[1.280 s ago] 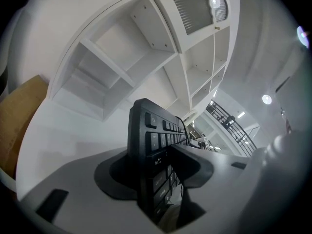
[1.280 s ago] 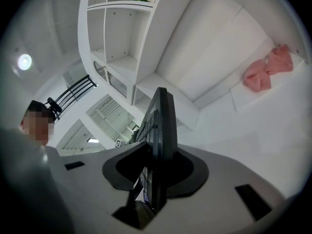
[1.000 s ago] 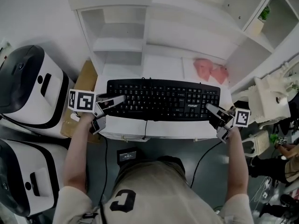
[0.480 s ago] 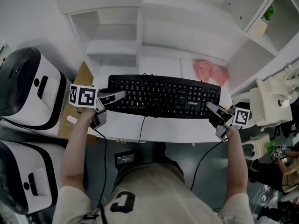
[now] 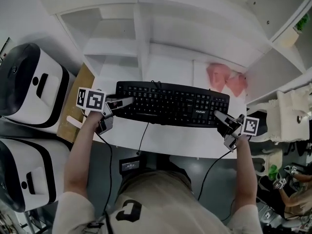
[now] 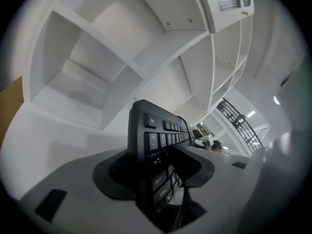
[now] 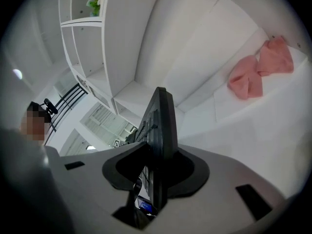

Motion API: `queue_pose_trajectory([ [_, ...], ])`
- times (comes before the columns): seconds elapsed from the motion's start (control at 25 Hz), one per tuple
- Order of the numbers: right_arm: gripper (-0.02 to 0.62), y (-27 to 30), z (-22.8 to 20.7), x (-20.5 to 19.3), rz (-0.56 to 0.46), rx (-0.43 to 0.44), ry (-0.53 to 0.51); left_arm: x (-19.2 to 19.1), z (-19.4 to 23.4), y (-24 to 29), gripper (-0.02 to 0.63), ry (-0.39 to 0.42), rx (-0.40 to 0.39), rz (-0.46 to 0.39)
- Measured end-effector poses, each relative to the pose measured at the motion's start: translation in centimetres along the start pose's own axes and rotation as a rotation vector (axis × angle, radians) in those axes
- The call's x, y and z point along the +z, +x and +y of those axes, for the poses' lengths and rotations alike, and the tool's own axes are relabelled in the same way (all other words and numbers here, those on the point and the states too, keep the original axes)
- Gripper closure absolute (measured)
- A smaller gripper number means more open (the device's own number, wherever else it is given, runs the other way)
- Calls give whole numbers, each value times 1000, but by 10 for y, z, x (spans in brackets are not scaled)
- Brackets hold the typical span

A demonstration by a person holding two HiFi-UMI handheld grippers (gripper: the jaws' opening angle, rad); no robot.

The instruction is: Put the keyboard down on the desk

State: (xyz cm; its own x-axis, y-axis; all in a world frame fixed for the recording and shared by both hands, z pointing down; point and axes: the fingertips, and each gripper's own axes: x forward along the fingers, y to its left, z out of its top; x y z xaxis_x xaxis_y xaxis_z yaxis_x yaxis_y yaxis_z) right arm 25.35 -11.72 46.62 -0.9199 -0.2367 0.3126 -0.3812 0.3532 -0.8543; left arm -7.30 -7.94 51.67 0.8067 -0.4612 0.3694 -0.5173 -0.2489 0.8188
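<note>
A black keyboard (image 5: 170, 104) lies level and crosswise over the front part of the white desk (image 5: 165, 143); whether it rests on the desk I cannot tell. My left gripper (image 5: 124, 104) is shut on its left end, and the left gripper view shows that end (image 6: 151, 130) wedged between the jaws of the gripper (image 6: 156, 165). My right gripper (image 5: 219, 117) is shut on the right end, seen edge-on (image 7: 163, 121) in the right gripper view between the jaws of the gripper (image 7: 156, 172). The keyboard's cable (image 5: 141, 135) hangs over the desk's front edge.
A pink cloth (image 5: 226, 79) lies at the back right of the desk. White shelf compartments (image 5: 117, 38) rise behind. Two white and black machines (image 5: 29, 87) stand at the left beside a brown board (image 5: 73, 106). A small black box (image 5: 130, 165) sits under the desk.
The head view has shifted, so the desk sits lower in the picture. Both grippers keep their hold on the keyboard's ends, and it stays over the front of the desk.
</note>
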Motion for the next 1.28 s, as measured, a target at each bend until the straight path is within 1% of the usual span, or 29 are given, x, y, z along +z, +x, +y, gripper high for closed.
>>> queue_pose_trajectory([
  [0.24,468,0,-3,-3,3,-2,53,2,-1,0,365,-12,31,27],
  [0.32,468,0,7,-2,6,-3,62,5,-8,-9,364,-15,41,40],
  [0.44,468,-3,34,-1,11,-5,75,12,-28,-30,360,-16,54,54],
  [0.48,468,-3,36,-2,14,-7,81,12,-29,-31,359,-20,56,61],
  [0.64,466,-2,11,-4,31,-29,103,6,-14,-14,357,-46,69,101],
  [0.76,462,-3,1,-7,29,-48,138,5,-10,-8,356,-55,85,122],
  [0.92,454,-1,-14,-10,29,-71,160,1,4,2,350,-68,105,134],
  [1.04,448,0,-26,-12,42,-103,167,-4,12,7,345,-88,127,145],
  [1.28,428,-4,-32,-17,33,-162,189,-4,15,8,330,-65,189,155],
])
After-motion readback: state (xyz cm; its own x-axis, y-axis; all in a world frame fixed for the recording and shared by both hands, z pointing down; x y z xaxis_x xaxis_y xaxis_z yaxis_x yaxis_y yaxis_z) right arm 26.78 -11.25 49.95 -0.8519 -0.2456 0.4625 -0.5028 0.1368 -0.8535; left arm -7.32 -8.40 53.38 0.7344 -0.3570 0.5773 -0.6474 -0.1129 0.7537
